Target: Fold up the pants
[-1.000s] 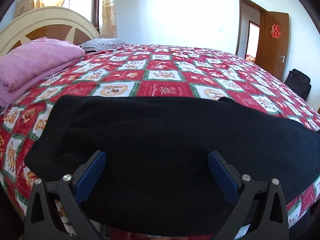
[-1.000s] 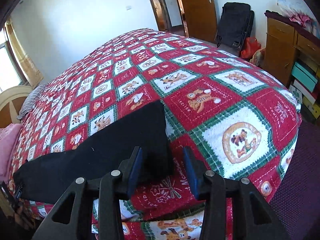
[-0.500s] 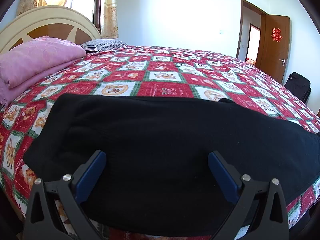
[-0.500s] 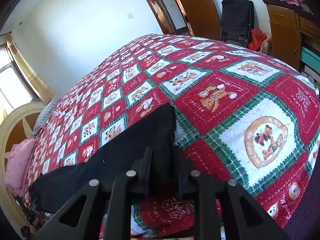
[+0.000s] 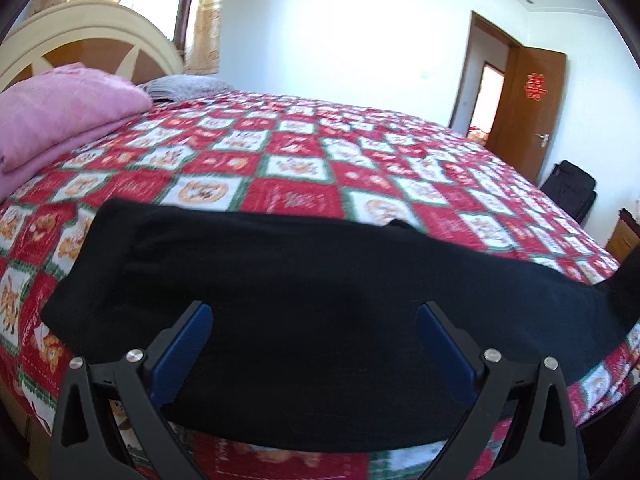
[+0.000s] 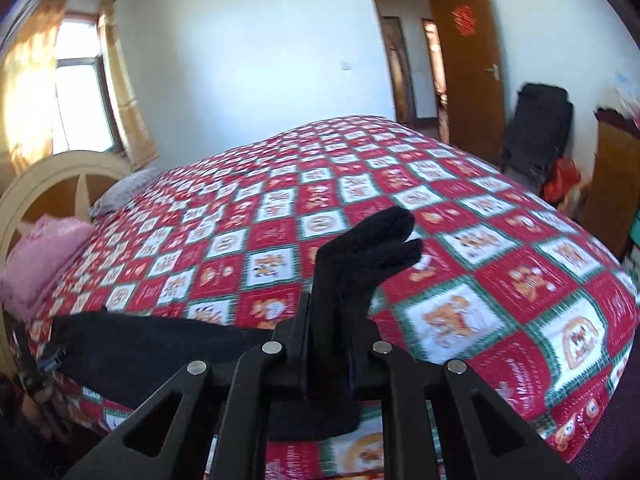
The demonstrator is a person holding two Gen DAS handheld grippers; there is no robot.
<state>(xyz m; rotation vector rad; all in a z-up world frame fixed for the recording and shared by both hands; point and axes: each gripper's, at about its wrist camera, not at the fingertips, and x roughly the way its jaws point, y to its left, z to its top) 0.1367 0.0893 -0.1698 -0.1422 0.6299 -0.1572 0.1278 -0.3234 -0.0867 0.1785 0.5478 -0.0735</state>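
Black pants [image 5: 304, 300] lie lengthwise along the near edge of the bed, waist end at the left. My left gripper [image 5: 314, 320] is open, its blue-padded fingers wide apart over the waist part, holding nothing. My right gripper [image 6: 330, 320] is shut on the leg cuffs of the pants [image 6: 372, 240] and holds them lifted off the bed; the cuff ends stick up above the fingers. The rest of the pants [image 6: 152, 344] trails left along the bed edge. The raised end also shows at the right rim of the left wrist view [image 5: 624, 280].
The bed has a red, green and white checked quilt [image 5: 304, 168]. A folded pink blanket [image 5: 64, 112] lies by the cream headboard [image 5: 92, 32]. A black suitcase [image 6: 536, 128], a wooden cabinet [image 6: 612, 180] and an open door [image 6: 468, 60] stand beyond the bed.
My right gripper closed on the pants' leg end and lifted it up off the bed. My left gripper stayed open and tilted up slightly.
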